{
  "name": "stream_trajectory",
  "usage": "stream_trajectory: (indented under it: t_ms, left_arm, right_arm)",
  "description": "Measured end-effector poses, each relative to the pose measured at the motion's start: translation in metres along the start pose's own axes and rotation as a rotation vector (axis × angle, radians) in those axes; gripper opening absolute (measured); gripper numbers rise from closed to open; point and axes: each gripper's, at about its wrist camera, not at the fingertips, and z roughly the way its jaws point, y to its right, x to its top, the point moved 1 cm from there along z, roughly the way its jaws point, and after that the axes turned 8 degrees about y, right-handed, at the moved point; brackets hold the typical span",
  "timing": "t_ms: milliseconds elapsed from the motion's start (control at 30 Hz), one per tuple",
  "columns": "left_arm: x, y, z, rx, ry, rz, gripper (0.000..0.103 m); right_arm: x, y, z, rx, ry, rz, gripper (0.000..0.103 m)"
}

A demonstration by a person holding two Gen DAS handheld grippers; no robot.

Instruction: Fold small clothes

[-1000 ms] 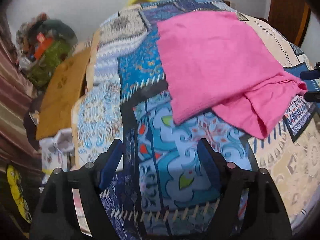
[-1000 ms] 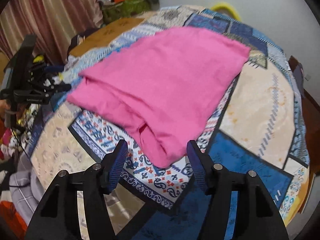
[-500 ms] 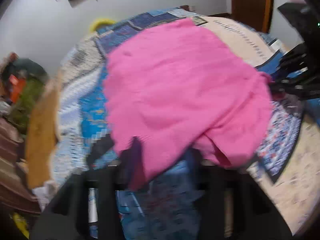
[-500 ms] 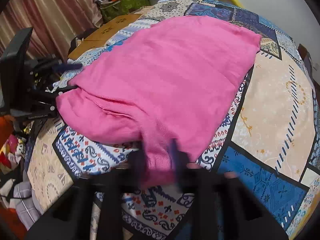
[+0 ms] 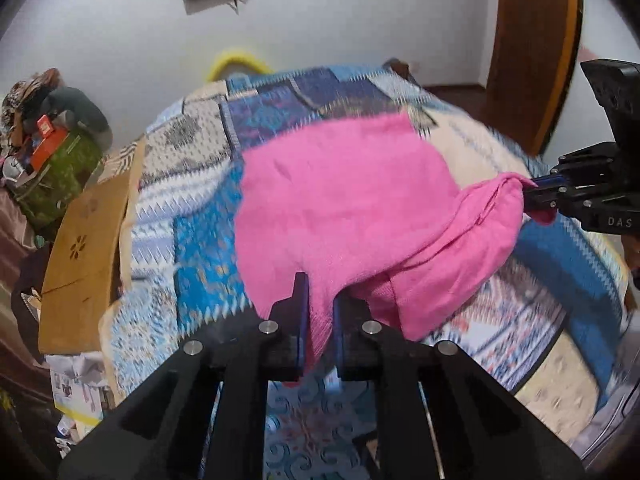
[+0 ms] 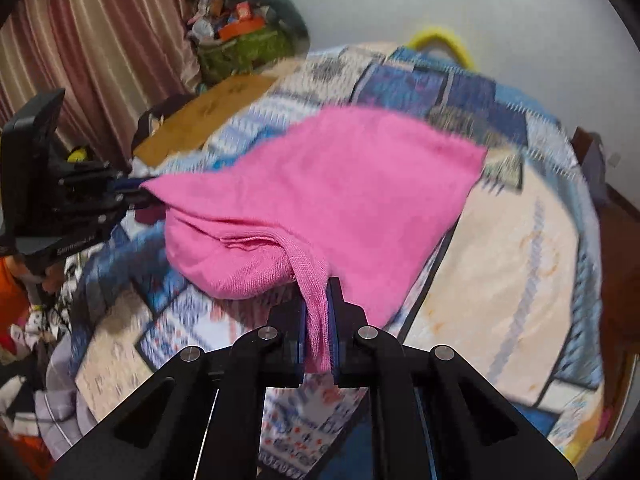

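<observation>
Since a second ago, we are no longer hovering with spread tools over a flat pink garment (image 5: 344,200); both of its near corners are now coming up off the patchwork bedspread (image 5: 200,256), while its far part is still lying flat on the bed.

We are pinching the garment at two points. Our left tool (image 5: 319,320) is closing its jaws, with a pink corner pressed between the blue pads and a tongue of cloth hanging down between the fingers. Our right tool (image 6: 319,320) is pressed together on a ribbed strip, seemingly a cuff or hem, which is running down between its pads. In the left wrist view we are seeing the right tool (image 5: 536,196) at the right edge, gripping a bunched pink end. In the right wrist view the left tool (image 6: 132,190) is showing at the left edge, holding the other corner. Between the two grips the cloth is sagging in a folded bulge.

Around the bed, a brown cardboard sheet (image 5: 88,240) is lying beside the bedspread, a green bag heaped with clutter (image 5: 60,176) is standing by the wall, striped curtains (image 6: 100,40) are hanging nearby, and a yellow loop (image 5: 236,64) is peeking over the far edge.
</observation>
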Motion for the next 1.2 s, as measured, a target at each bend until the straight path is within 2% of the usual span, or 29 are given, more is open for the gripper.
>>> stream_trajectory:
  t_ms: [200, 267, 400, 567, 667, 700, 767, 800, 833, 867, 933, 1000, 1200]
  left_arm:
    - [0.047, -0.020, 0.006, -0.013, 0.033, -0.094, 0.009]
    - [0.067, -0.031, 0.014, -0.024, 0.047, -0.136, 0.009]
    - [0.097, -0.043, 0.036, -0.010, 0.056, -0.148, 0.009]
    - [0.131, -0.066, 0.092, 0.003, 0.006, -0.191, 0.009]
    - [0.140, -0.080, 0.138, -0.016, -0.060, -0.231, 0.009]
    - [0.140, -0.085, 0.154, -0.026, -0.091, -0.241, 0.009]
    - [0.138, -0.096, 0.185, 0.033, -0.142, -0.262, 0.012]
    - [0.137, -0.101, 0.193, 0.060, -0.147, -0.265, 0.013]
    - [0.136, -0.106, 0.200, 0.081, -0.144, -0.271, 0.019]
    - [0.132, -0.113, 0.203, 0.089, -0.134, -0.287, 0.030]
    - [0.123, -0.121, 0.204, 0.089, -0.122, -0.313, 0.048]
    - [0.109, -0.126, 0.203, 0.076, -0.129, -0.330, 0.049]
    - [0.071, -0.139, 0.200, 0.014, -0.212, -0.433, 0.049]
  right_arm:
    - [0.047, 0.019, -0.017, -0.017, 0.109, 0.017, 0.008]
    - [0.061, 0.026, -0.014, -0.028, 0.129, 0.017, 0.008]
    - [0.088, 0.044, 0.001, -0.048, 0.153, 0.025, 0.008]
    - [0.119, 0.076, 0.032, -0.072, 0.150, 0.053, 0.008]
    - [0.135, 0.098, 0.064, -0.077, 0.120, 0.077, 0.008]
    - [0.137, 0.104, 0.074, -0.079, 0.105, 0.084, 0.008]
    - [0.141, 0.117, 0.098, -0.129, 0.081, 0.092, 0.010]
    - [0.141, 0.123, 0.105, -0.162, 0.085, 0.095, 0.015]
    - [0.140, 0.128, 0.111, -0.195, 0.084, 0.101, 0.017]
    - [0.138, 0.132, 0.113, -0.209, 0.086, 0.108, 0.019]
    - [0.128, 0.140, 0.114, -0.192, 0.079, 0.135, 0.028]
    - [0.117, 0.145, 0.112, -0.184, 0.060, 0.153, 0.037]
    - [0.079, 0.153, 0.101, -0.141, 0.015, 0.266, 0.046]
